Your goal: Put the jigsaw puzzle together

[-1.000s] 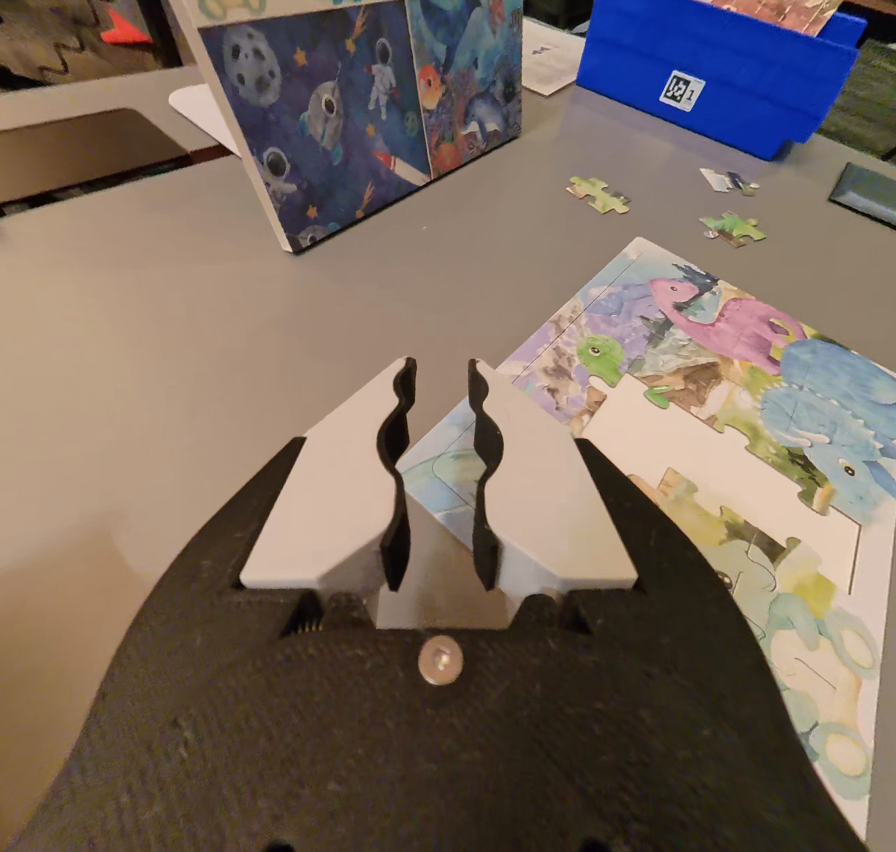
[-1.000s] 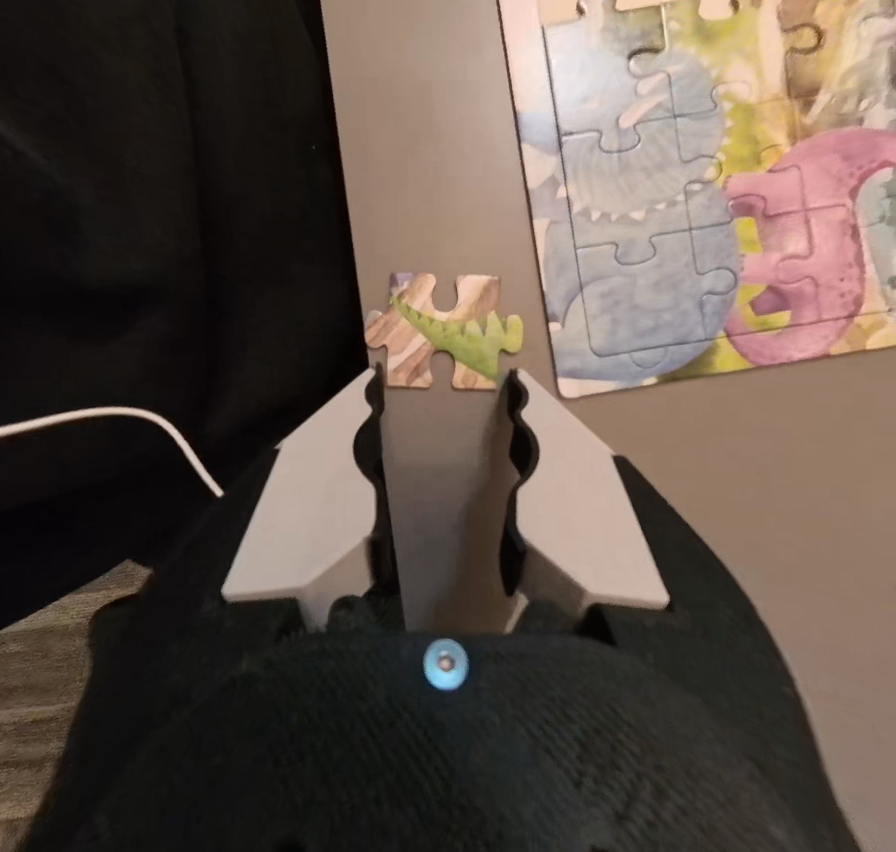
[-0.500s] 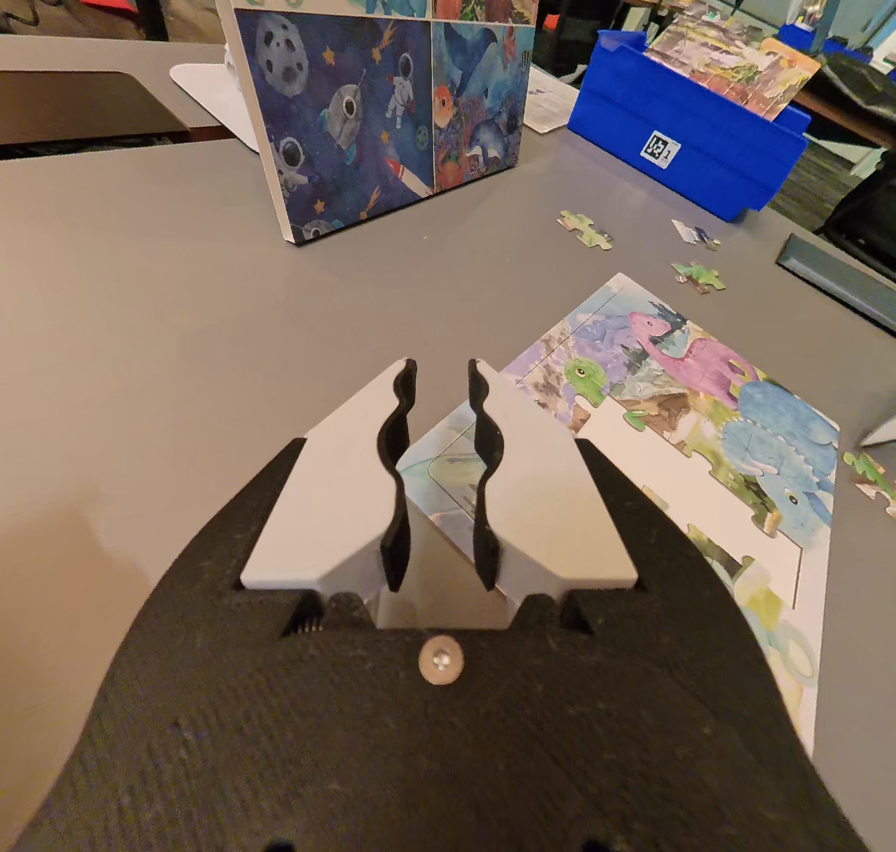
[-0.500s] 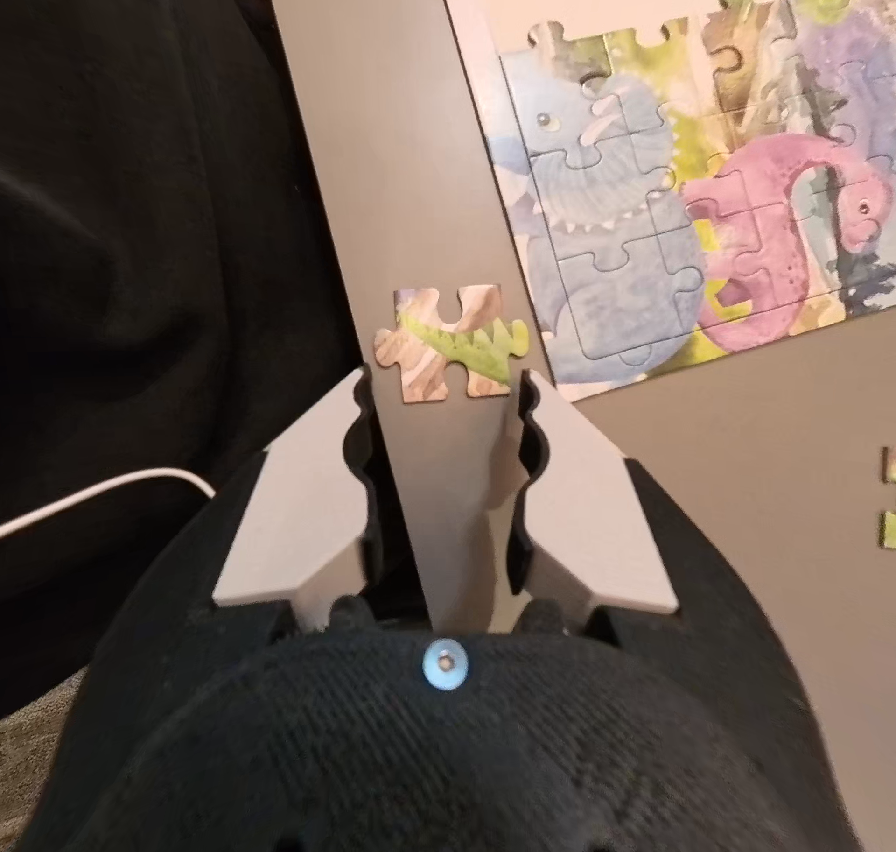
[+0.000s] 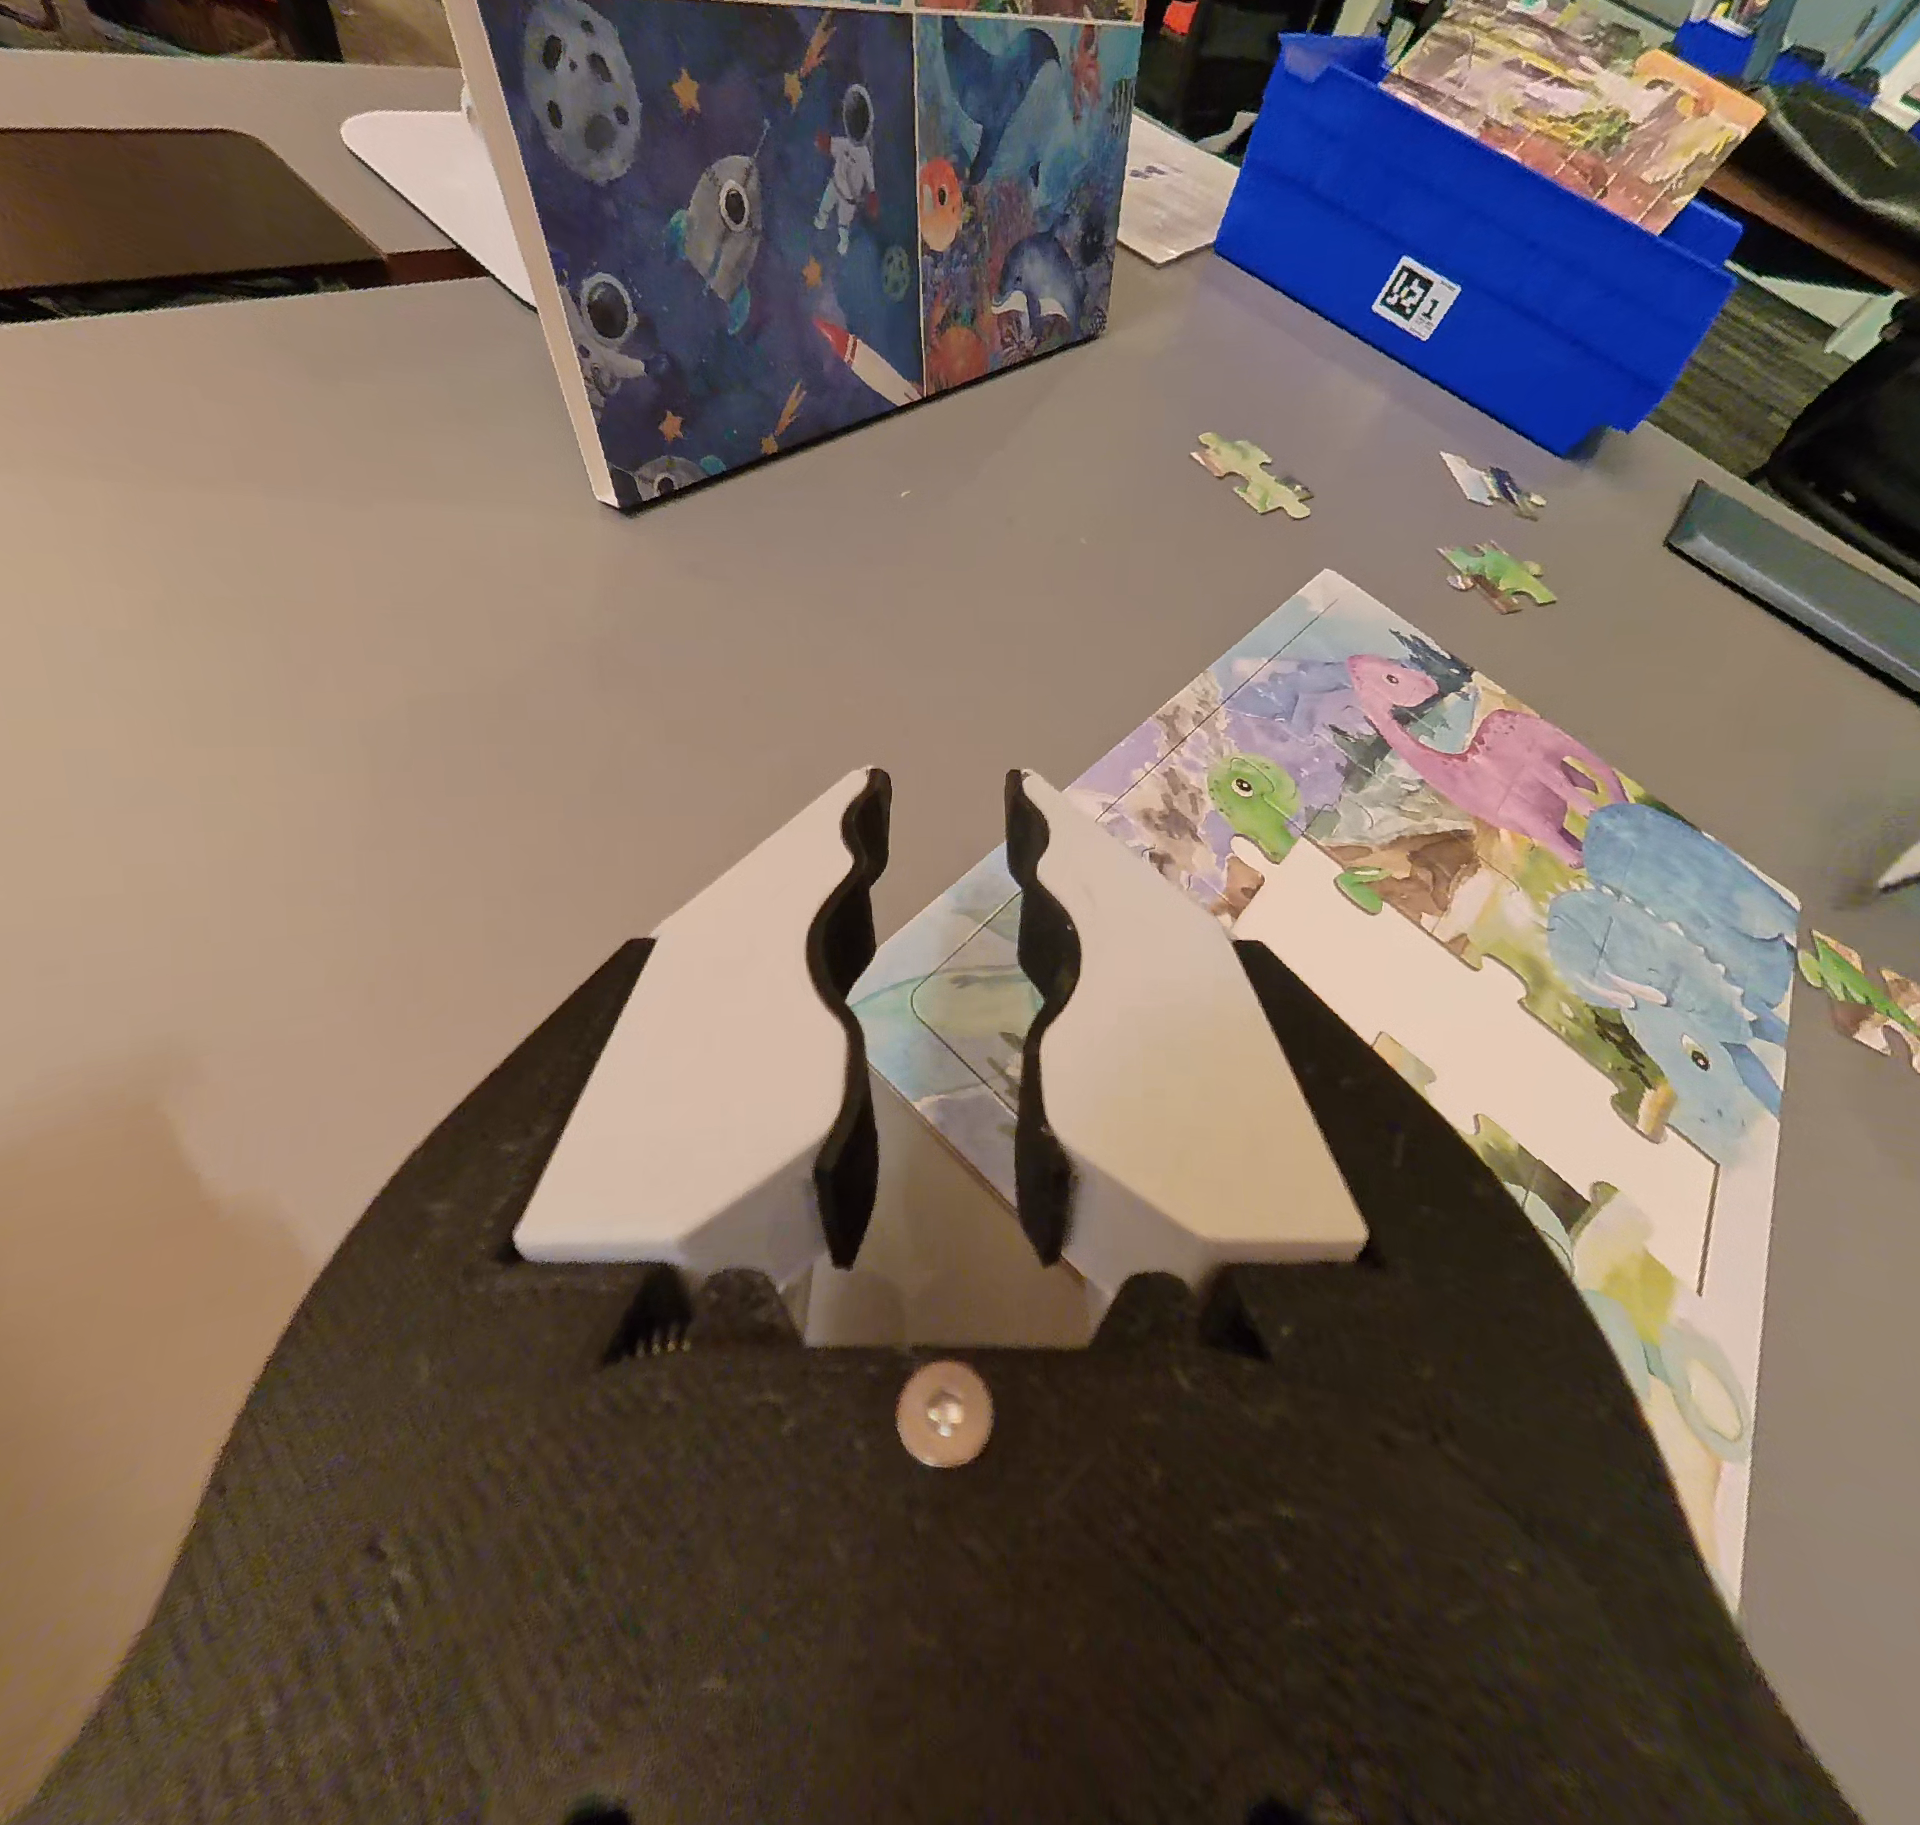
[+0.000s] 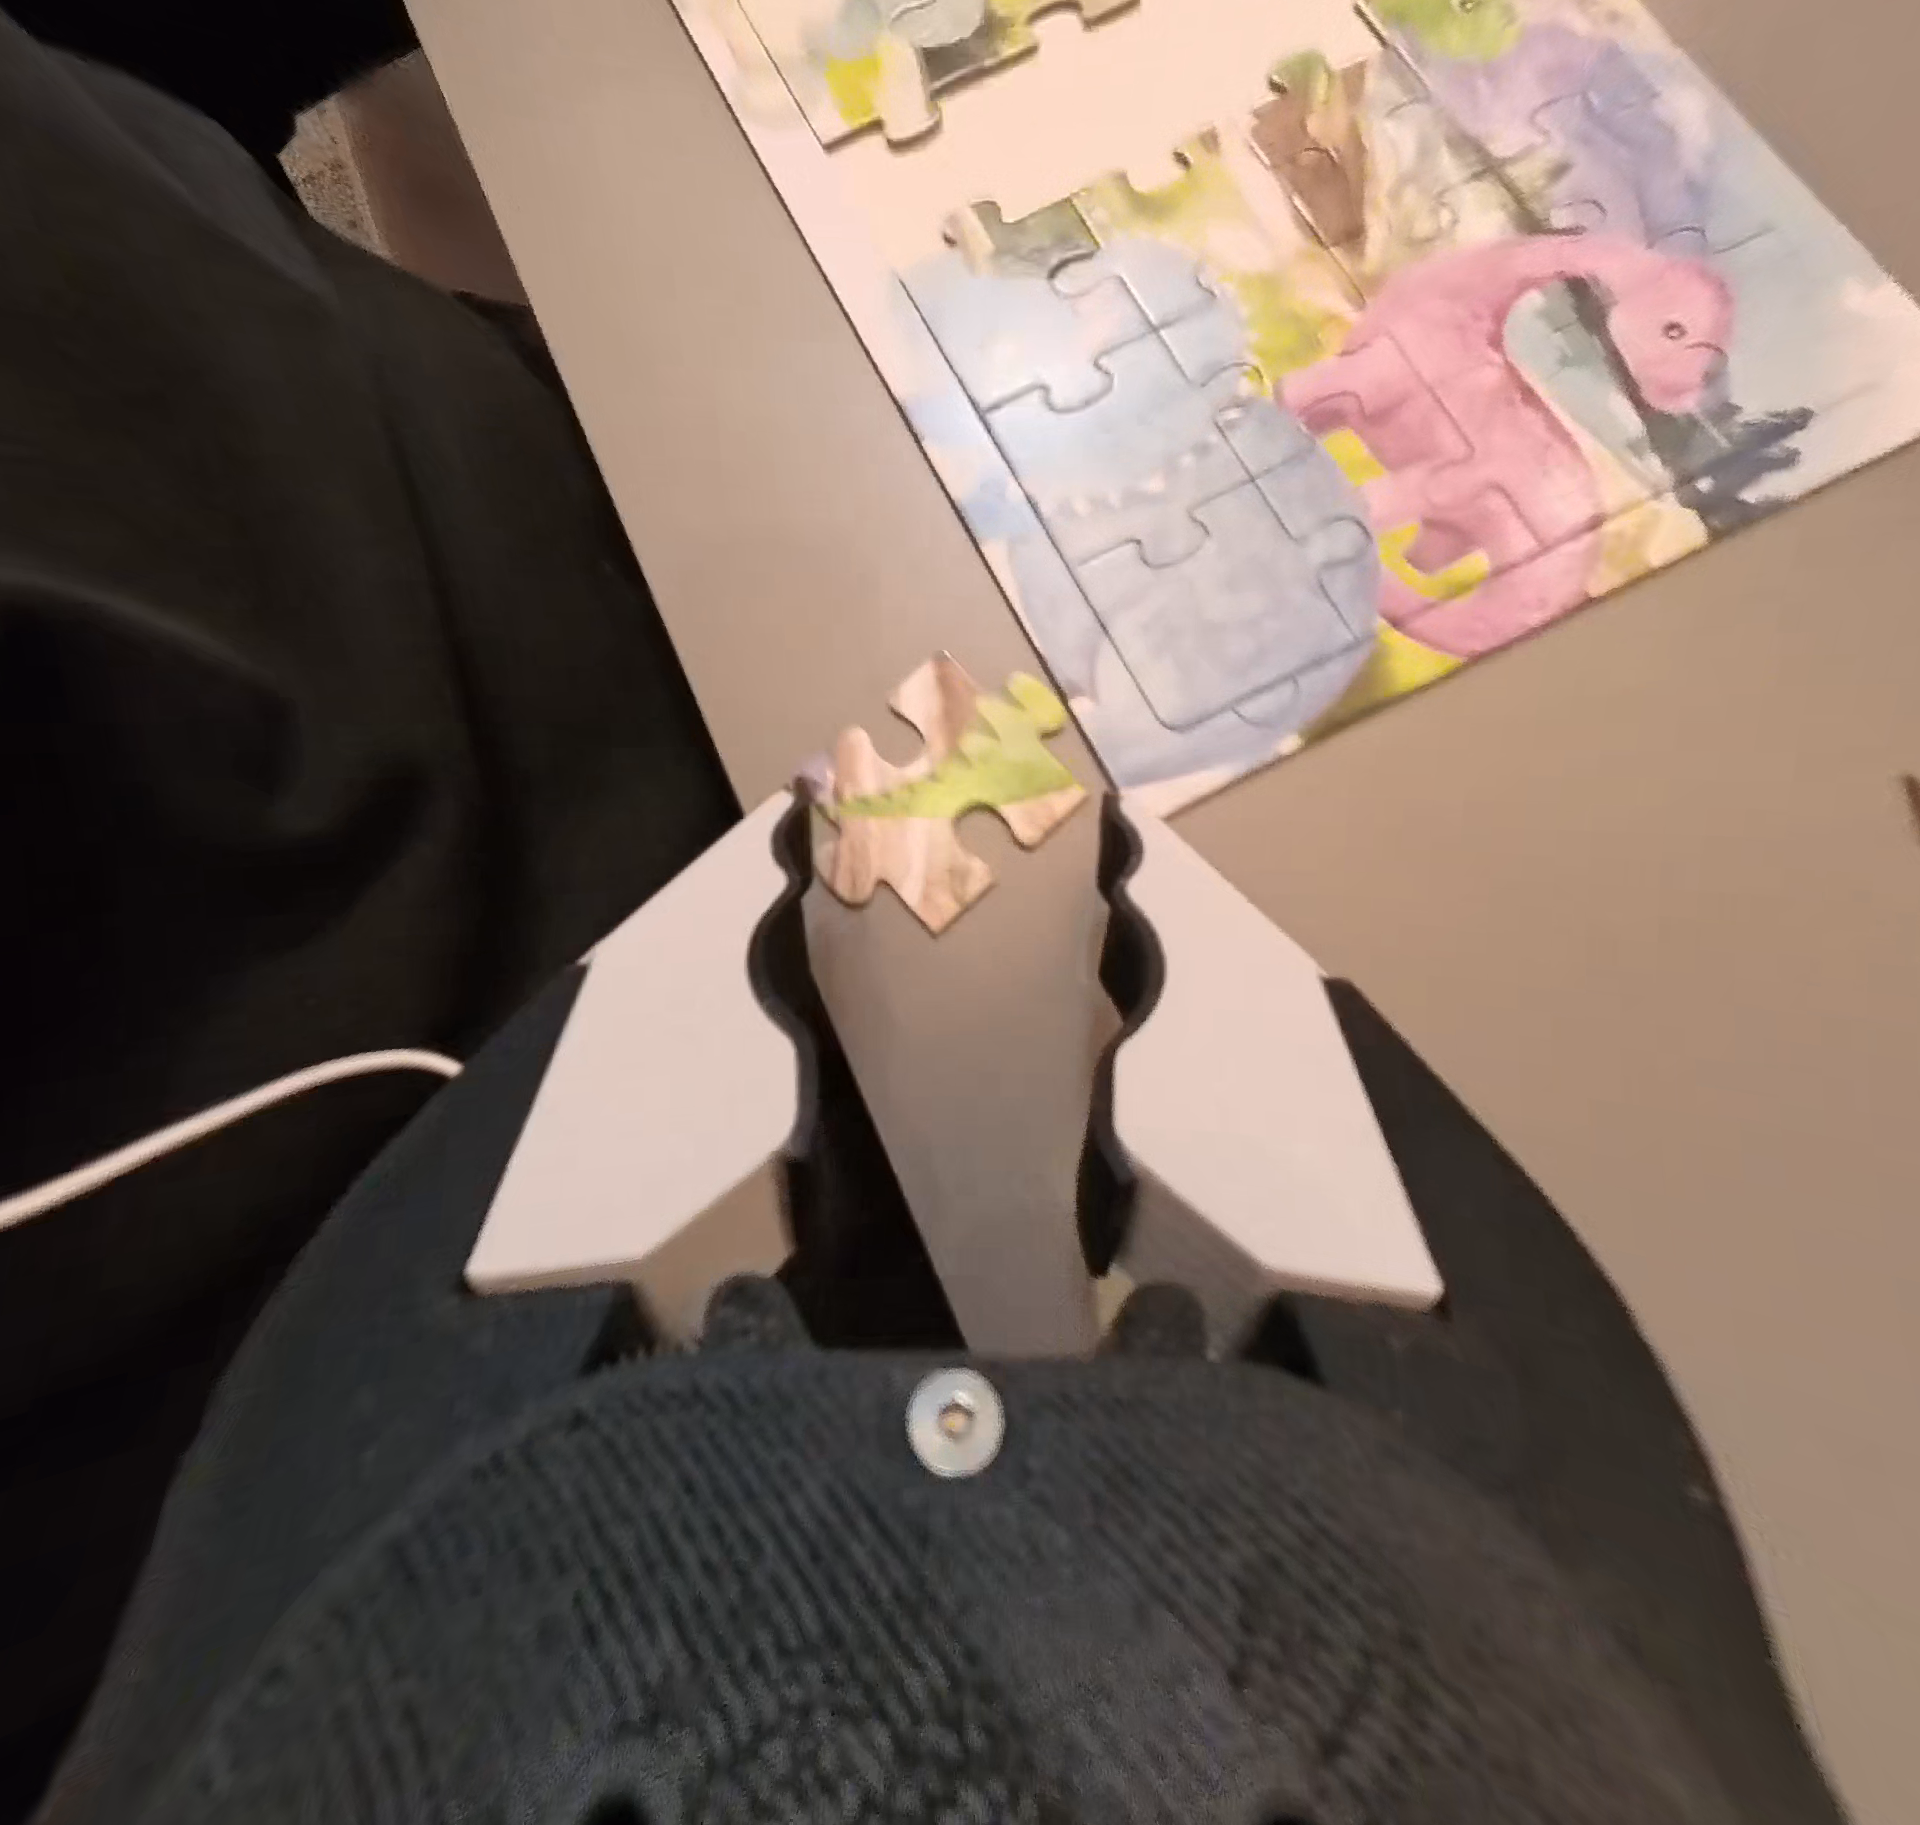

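Note:
A dinosaur jigsaw board (image 5: pixel 1382 975) lies on the grey table, partly filled, with a bare strip across its middle; it also shows in the right wrist view (image 6: pixel 1247 92). A loose brown piece with a green spiky tail (image 6: pixel 945 799) lies near the table edge beside the board's corner, and shows far right in the left wrist view (image 5: pixel 1860 996). My right gripper (image 6: pixel 948 819) is open, its fingertips on either side of this piece; the left fingertip (image 6: pixel 790 819) is at the piece's edge. My left gripper (image 5: pixel 945 788) is open and empty, with a narrow gap, above the board's near corner.
Three loose pieces (image 5: pixel 1252 474) (image 5: pixel 1496 482) (image 5: pixel 1496 575) lie beyond the board. A picture box (image 5: pixel 790 217) stands upright at the back, with a blue bin (image 5: pixel 1455 248) to its right. Dark clothing (image 6: pixel 260 528) and a white cable (image 6: pixel 208 1131) lie past the table edge. Spacing between my two grippers at the tips: around 35 cm.
My right gripper has moved forward and turned, so the green-tailed piece now sits between its fingertips instead of ahead of them. My left gripper has shifted only slightly and stays open.

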`<state>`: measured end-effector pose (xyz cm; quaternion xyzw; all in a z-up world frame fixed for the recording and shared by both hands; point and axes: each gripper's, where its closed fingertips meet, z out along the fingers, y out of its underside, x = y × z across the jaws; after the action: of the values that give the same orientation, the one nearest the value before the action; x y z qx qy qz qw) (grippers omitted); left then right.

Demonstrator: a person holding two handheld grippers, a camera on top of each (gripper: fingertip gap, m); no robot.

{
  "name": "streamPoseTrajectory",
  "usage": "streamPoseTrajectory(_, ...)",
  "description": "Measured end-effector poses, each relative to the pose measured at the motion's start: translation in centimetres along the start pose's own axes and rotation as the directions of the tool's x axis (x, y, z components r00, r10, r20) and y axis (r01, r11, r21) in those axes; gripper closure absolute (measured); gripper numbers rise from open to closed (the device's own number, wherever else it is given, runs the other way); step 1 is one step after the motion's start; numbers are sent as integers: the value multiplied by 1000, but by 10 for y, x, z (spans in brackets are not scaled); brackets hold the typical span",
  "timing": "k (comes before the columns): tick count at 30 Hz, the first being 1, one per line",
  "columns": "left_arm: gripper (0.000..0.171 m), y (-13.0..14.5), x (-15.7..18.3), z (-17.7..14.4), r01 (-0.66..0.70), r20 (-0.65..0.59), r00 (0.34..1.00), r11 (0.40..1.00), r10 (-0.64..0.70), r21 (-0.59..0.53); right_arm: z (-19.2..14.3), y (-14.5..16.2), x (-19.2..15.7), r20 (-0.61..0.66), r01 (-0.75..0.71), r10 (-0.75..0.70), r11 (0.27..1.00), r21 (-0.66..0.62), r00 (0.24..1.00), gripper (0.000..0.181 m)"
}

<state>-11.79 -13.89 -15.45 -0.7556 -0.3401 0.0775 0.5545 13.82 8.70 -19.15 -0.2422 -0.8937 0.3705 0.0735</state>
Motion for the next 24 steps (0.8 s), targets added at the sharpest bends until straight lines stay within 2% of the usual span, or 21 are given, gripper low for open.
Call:
streamPoseTrajectory(3, 150, 1, 0, 1, 9, -4, 1000, 1000, -9, -6, 16, 4, -1, -34, 16, -18, 998, -66, 999, 119)
streamPoseTrajectory(6, 149, 2, 0, 1, 10, -4, 1000, 1000, -10, -13, 20, 8, 0, -34, 8, -12, 995, -101, 999, 121)
streamPoseTrajectory(10, 149, 3, 1, 2, 2, -3, 1000, 1000, -2, -18, 8, 20, 9, -45, -11, 5, 990, -144, 999, 120)
streamPoseTrajectory(15, 150, 4, 3, 3, -18, 2, 1000, 999, 19, -32, -13, 35, 30, -135, -30, 4, 982, -186, 991, 123)
streamPoseTrajectory(20, 150, 6, 3, 5, -25, 2, 1000, 999, 25, -44, -10, 29, 16, -70, -34, 23, 987, -154, 997, 119)
streamPoseTrajectory(24, 150, 6, 3, 4, -20, -1, 1000, 999, 20, -42, -2, 30, 13, -71, -12, 0, 985, -174, 998, 117)
